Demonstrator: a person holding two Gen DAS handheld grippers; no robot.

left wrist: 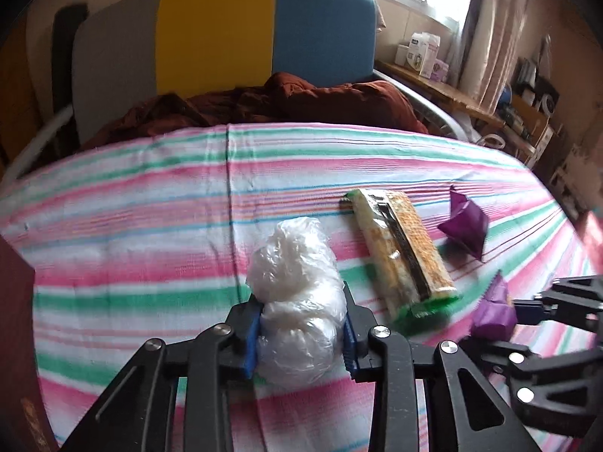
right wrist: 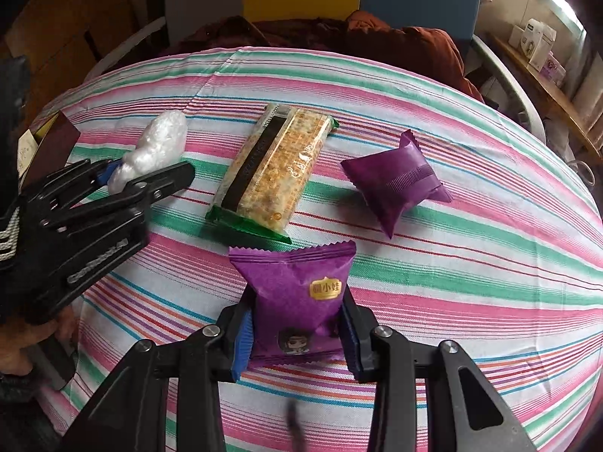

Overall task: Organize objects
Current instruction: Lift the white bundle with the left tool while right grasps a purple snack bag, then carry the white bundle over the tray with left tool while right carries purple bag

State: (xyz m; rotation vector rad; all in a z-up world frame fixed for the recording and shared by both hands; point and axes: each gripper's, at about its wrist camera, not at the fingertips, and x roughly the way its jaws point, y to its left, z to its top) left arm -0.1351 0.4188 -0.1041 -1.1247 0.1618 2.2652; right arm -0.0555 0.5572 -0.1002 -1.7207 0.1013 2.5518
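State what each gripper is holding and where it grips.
The left gripper clamps the clear plastic bundle across its near end. The right gripper clamps the purple snack packet by the side edges of its lower half.

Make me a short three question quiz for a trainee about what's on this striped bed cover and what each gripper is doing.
1. True or false: the left gripper is shut on the white plastic bundle.
2. What does the right gripper grip? A) the long cracker pack B) a purple snack packet C) a brown box
3. Fill in: the second purple packet lies loose on the striped ____, apart from both grippers.

Key: 1 true; 2 B; 3 cover
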